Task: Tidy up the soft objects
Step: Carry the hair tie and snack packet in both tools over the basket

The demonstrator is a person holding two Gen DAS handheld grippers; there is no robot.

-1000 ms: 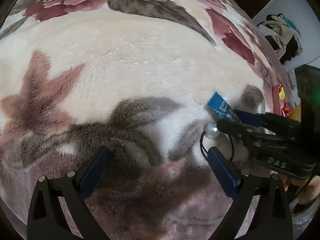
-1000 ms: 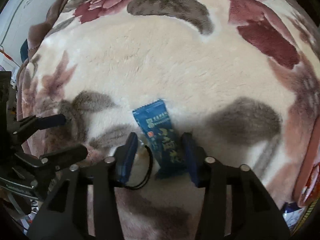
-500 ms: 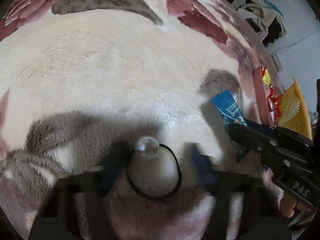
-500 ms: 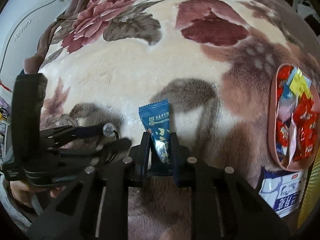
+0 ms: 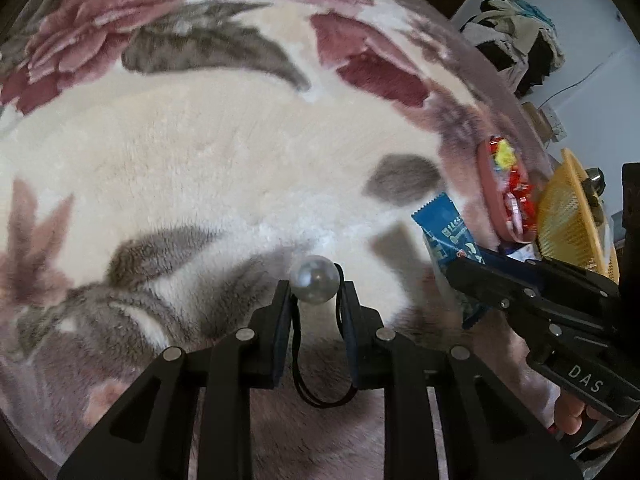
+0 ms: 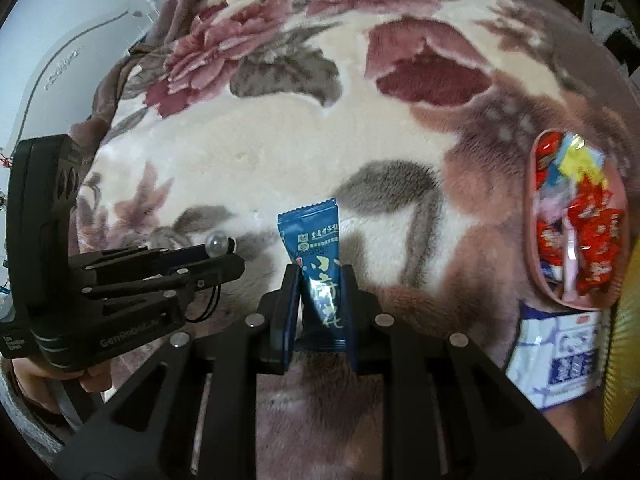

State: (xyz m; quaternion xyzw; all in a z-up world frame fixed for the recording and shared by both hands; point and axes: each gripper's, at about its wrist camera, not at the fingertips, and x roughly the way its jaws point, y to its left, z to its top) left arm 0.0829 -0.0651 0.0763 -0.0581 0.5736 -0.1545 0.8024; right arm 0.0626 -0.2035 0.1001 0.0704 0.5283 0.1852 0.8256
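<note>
2 grippers, each clenched on 1 soft item above a plush floral blanket [image 5: 208, 160].
Left gripper [image 5: 314, 300], jaws closing, pinches the pearl-bead black hair tie [image 5: 316, 284]; right gripper [image 6: 320, 280], lettered "DAS", clamps a crinkly blue sachet [image 6: 316, 248] printed with Chinese characters.

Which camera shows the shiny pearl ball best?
The left wrist view: the pearl ball on its black hair tie sits big and centered between the closing left gripper fingers. The right wrist view shows it only small, off to the side.
</note>
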